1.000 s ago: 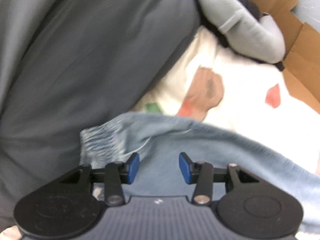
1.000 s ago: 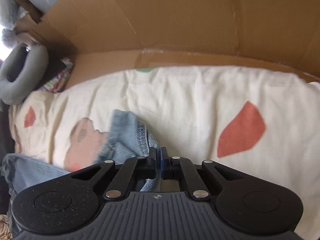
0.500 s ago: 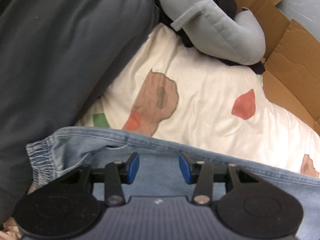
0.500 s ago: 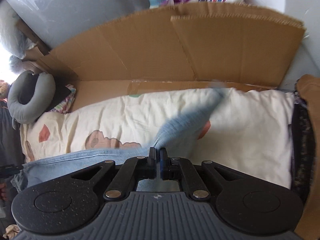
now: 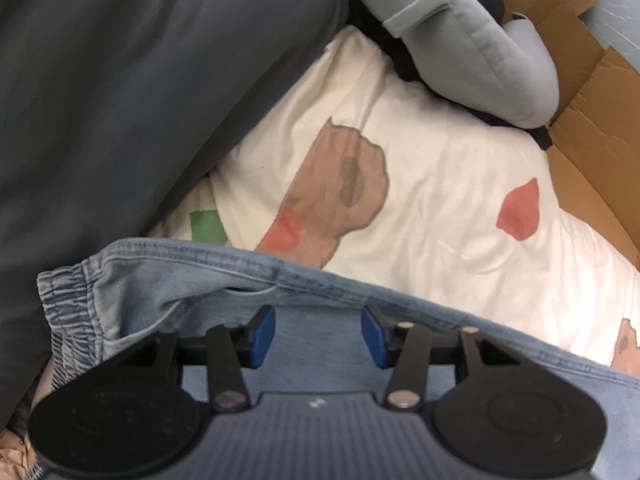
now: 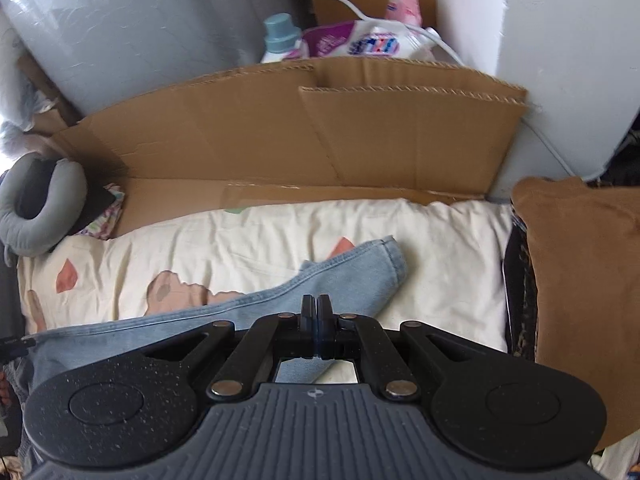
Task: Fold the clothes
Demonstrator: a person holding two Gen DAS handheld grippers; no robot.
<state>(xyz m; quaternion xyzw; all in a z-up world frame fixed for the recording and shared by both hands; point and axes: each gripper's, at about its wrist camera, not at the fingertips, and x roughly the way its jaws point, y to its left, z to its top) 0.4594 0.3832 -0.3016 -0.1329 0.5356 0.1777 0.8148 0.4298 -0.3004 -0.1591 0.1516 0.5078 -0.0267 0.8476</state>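
A cream bedsheet printed with brown and red shapes covers the whole working surface, with corrugated cardboard standing along its far edge and a brown cushion at the right end. A large dark grey garment fills the left of the left wrist view, and a grey neck pillow sits at the far left corner of the bed.

The light blue jeans lie stretched along the near side of the sheet: the elasticated waistband at the left, the leg running right to a hem that lies flat and free on the sheet.

The left gripper hangs over the seat of the jeans just right of the waistband, its blue pads apart and spreading wider, denim beneath them but not pinched. The right gripper is fully closed above the lower leg; I cannot see any cloth caught between its tips, so it looks empty.

Risks from here, as I judge them: neither end of the jeans is held, so any lift needs a fresh grasp. If the left pads close on the top layer only, the waist could peel apart and fold crooked. The dark garment lies against the waistband and could be dragged along.
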